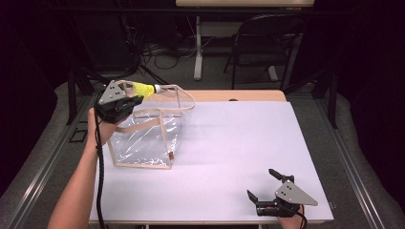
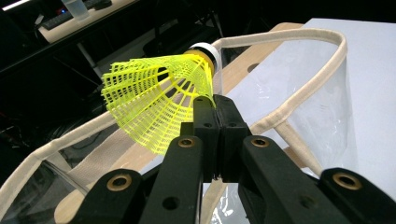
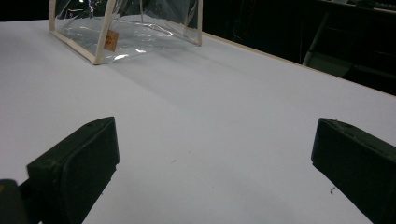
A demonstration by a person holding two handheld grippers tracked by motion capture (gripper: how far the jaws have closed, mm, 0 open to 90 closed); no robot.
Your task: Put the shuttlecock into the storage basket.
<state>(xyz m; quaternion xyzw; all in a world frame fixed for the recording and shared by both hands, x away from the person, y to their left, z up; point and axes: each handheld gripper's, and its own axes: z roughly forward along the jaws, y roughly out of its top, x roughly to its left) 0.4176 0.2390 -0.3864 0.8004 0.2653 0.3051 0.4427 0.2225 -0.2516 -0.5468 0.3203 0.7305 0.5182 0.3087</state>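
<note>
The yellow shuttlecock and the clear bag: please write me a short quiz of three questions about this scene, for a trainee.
1. True or false: the left gripper is shut on the yellow shuttlecock.
2. Which part of the shuttlecock do the jaws pinch? A) the white cap B) the edge of the mesh skirt C) nothing
3. How do the jaws of the right gripper stand, and what lies between them?

Key
1. True; in the left gripper view the pads are together on the skirt.
2. B.
3. Wide open, low over the white table near its front right corner, nothing between them; the clear bag stands far off on the left side.
</note>
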